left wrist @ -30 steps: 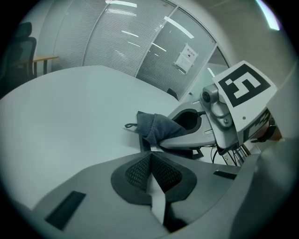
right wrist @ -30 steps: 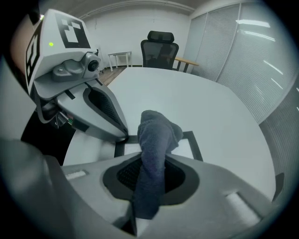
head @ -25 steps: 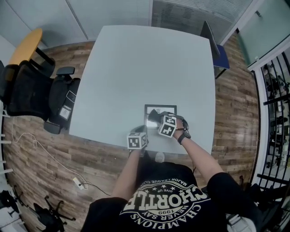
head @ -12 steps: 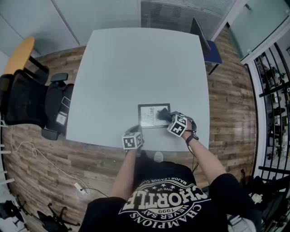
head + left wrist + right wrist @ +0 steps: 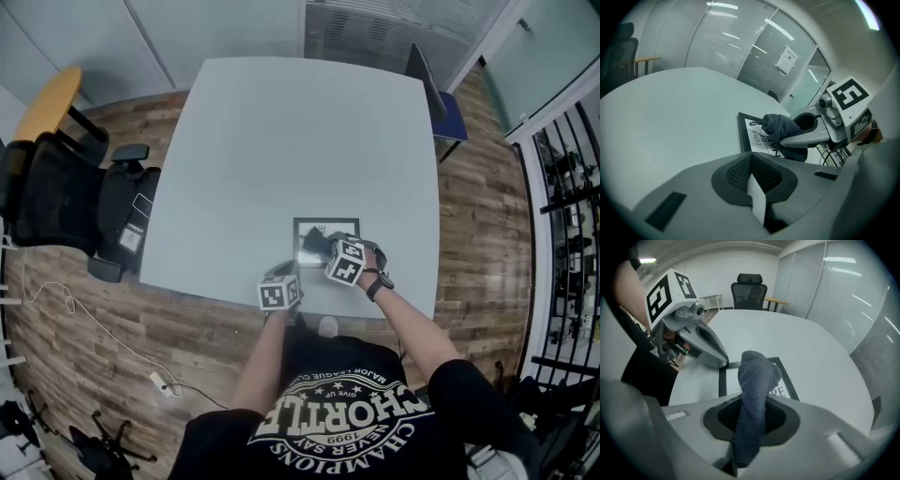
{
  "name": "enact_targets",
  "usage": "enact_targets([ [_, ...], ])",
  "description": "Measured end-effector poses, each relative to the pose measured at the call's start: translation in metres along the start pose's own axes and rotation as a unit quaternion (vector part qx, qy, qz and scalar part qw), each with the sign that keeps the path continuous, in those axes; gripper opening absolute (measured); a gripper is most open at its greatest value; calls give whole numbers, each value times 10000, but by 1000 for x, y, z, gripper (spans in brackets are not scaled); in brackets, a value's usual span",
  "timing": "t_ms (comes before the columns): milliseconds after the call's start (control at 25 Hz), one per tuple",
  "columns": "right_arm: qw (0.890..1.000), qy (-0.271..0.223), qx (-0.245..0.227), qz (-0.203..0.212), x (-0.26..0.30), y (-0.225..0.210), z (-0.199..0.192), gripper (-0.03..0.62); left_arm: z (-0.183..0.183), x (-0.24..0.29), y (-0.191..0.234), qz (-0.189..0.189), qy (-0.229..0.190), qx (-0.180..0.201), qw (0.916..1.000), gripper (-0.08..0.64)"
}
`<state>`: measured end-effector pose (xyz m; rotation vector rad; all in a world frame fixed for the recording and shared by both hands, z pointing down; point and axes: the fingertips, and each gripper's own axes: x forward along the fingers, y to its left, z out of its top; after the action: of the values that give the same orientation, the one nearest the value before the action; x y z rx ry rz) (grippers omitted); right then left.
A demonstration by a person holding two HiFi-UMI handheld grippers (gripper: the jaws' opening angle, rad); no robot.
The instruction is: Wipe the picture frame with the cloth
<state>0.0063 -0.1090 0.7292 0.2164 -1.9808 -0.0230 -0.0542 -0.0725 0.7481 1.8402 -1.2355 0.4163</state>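
Grey table (image 5: 281,141) bears one picture frame (image 5: 323,225); right gripper (image 5: 330,251) pinches one cloth (image 5: 754,385), left gripper's (image 5: 757,190) fingers closed.

Even, soft ceiling light; sharp centres (fisheye edges bend and darken heavily).

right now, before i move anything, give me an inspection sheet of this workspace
surface: pale table, holding only the job's things
job's things: picture frame lies flat near the person's edge; dark cloth rests on it
clutter: nothing seen
grippers: right gripper shut on the cloth; left gripper jaws together, tip at the frame's edge
cables: white cable on the floor, left of the person
surroundings: black office chair, wood-look floor, glass walls with blinds
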Motion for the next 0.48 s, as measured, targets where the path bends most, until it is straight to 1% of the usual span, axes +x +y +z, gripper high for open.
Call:
enact_targets([
  [120,9995,-87,-266,117,13,9,33,74,0,-1,0,-48,-15,-51,10000,5],
  [200,9987,-58,-472,173,21,14,46,74,-1,-1,0,-89,-53,-45,9999,5],
  [360,9971,116,-676,315,36,25,50,74,-1,-3,2,-118,-154,-27,9998,5],
  [480,9965,165,-768,279,38,29,45,74,-3,-5,7,-101,-178,-53,9998,5],
])
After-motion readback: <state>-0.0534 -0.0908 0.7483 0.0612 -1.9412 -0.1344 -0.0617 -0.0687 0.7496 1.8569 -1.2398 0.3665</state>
